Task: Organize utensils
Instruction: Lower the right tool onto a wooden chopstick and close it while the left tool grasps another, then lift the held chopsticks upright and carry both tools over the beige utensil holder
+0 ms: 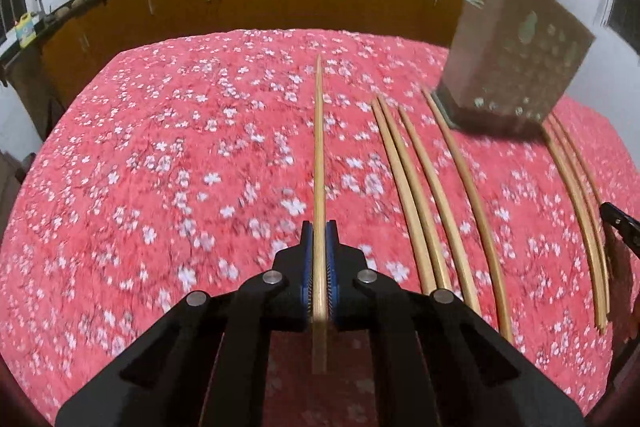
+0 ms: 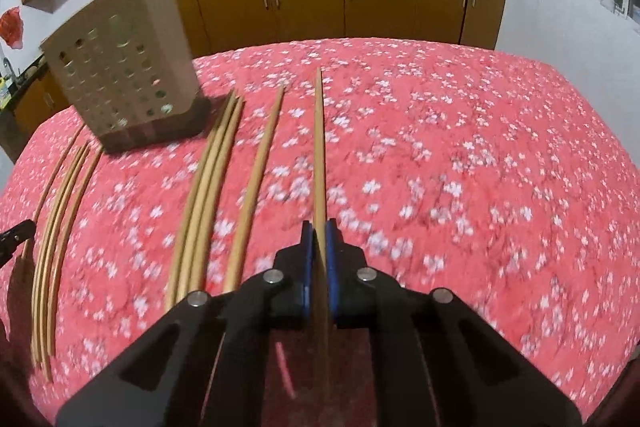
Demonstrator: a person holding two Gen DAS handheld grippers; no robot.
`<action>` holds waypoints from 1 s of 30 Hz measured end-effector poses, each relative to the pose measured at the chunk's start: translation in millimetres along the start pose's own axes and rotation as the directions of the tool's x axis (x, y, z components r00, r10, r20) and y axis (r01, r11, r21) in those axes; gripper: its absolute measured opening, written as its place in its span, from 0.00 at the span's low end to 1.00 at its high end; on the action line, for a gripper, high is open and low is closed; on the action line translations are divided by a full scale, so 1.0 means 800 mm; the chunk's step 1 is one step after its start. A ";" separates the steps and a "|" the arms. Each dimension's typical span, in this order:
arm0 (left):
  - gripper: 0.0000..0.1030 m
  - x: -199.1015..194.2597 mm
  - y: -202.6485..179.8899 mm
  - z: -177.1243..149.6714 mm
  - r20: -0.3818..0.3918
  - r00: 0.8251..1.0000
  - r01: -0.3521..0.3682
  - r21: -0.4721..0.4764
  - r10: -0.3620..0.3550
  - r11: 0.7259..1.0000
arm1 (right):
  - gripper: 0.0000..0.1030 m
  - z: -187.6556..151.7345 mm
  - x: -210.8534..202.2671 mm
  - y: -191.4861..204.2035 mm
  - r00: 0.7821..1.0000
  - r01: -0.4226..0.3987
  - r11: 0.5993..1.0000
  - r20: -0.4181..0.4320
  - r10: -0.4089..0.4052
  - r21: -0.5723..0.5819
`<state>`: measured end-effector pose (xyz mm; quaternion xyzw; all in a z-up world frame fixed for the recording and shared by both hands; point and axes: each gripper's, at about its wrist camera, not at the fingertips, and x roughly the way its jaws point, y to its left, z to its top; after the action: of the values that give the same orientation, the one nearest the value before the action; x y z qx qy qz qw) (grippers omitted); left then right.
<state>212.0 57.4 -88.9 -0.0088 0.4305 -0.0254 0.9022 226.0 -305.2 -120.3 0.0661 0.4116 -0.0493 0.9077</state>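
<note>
Left wrist: left gripper (image 1: 319, 231) was clamped on one chopstick (image 1: 319, 147), blue pads (image 1: 306, 259) pressing both its sides, its tip pointing away over the cloth (image 1: 160, 167). Holder (image 1: 516, 55) stood far right; loose chopsticks (image 1: 432, 187) lay beside and in front of it.

Right wrist: right gripper (image 2: 319, 231) pinched a second chopstick (image 2: 318, 147) likewise. Holder (image 2: 120, 67) stood far left, spare sticks (image 2: 216, 187) on either side of it; blur made their count uncertain.
</note>
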 end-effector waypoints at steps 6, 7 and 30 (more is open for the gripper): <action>0.07 -0.003 0.010 -0.003 0.018 0.999 0.043 -0.029 -0.043 0.999 | 0.08 0.005 0.006 -0.007 1.000 -0.013 1.000 0.000 0.013 0.019; 0.07 -0.004 0.010 -0.004 0.018 0.999 0.042 -0.025 -0.041 0.999 | 0.08 0.004 0.005 -0.007 1.000 -0.012 1.000 0.000 0.012 0.017; 0.07 -0.010 -0.006 -0.015 0.015 1.000 -0.005 0.030 0.005 1.000 | 0.08 -0.004 -0.002 -0.005 1.000 -0.018 1.000 -0.006 0.018 0.006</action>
<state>197.7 53.4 -90.3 0.0058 0.4234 -0.0294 0.9054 221.9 -308.6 -121.1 0.0724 0.4136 -0.0419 0.9066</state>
